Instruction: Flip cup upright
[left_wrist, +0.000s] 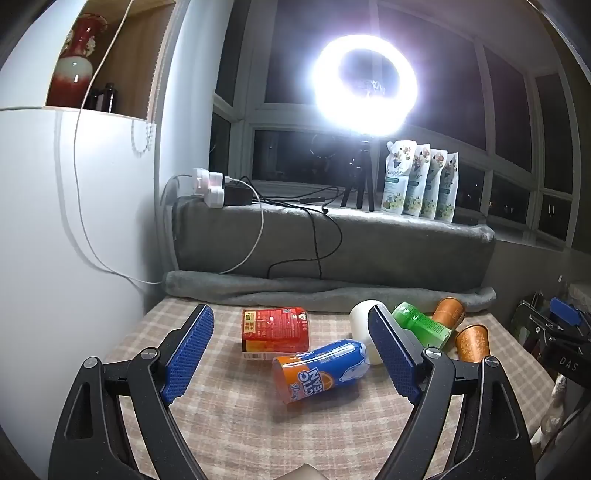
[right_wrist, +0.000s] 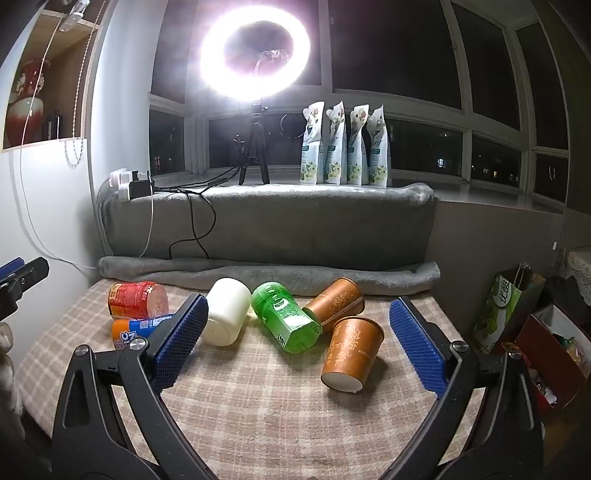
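Both tools are hovering above the near edge of the checked table, jaws spread wide and gripping nothing. The right gripper is framing the cluster of tipped cups; the left gripper is facing the blue-and-orange cup, which is lying on its side at mid-table.

Nearest the right tool, the near brown cup is leaning steeply with its white base toward the camera, apparently propped against the green cup. I judge it the likeliest first target, since bare cloth is lying open in front of it. A sound grip would be closing across the mid-wall, not the rim, then rotating base-down before release; paper walls are likely to crush under hard pressure.

Behind it, the far brown cup, the green cup and the white cup are lying touching or nearly so, leaving little finger room between them. The red cup is lying toward the far left corner.

The rolled grey blanket is closing off the far edge. The right edge is dropping away toward a green bag.
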